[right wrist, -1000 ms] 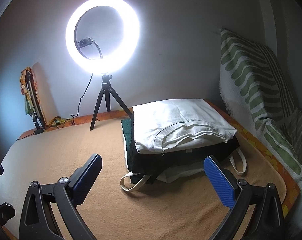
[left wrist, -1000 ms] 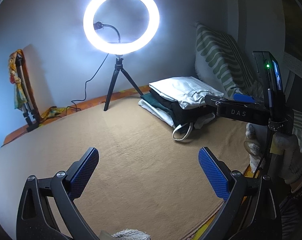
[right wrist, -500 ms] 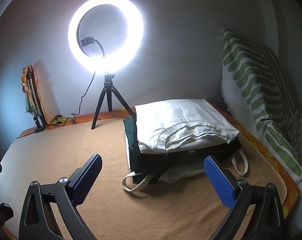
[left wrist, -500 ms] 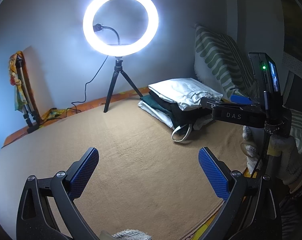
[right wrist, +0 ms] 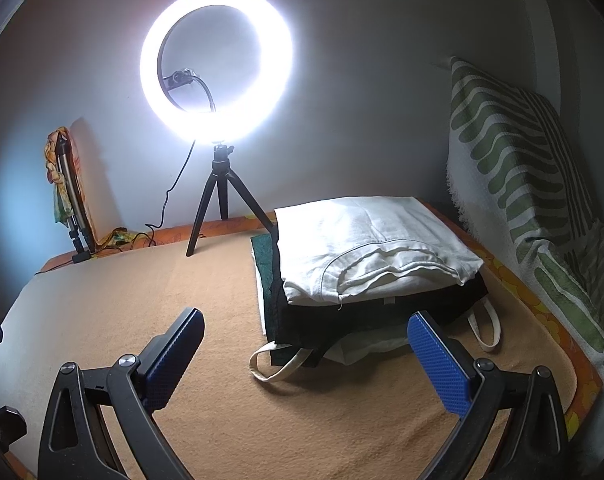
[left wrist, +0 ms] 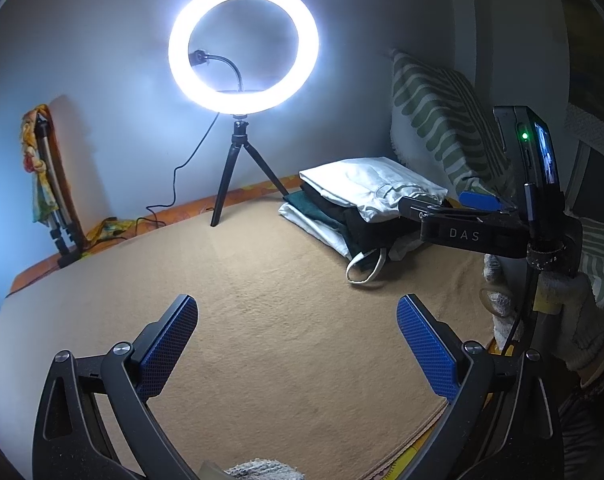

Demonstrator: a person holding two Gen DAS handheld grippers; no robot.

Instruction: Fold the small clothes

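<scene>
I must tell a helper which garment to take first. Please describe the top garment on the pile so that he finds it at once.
Find the lit ring light on its tripod by the wall. To its right, on the tan blanket, lies a pile of clothes. The top garment is the folded white one, its seamed edge facing the right gripper; directly under it lie black and dark green pieces.

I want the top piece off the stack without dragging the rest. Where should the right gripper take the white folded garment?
Judging from its pose, grip the white folded garment at its near edge, where the layered hem overhangs the dark garment beneath. Bring the open right gripper in low from the front; that lip probably gives the fingers purchase.
</scene>
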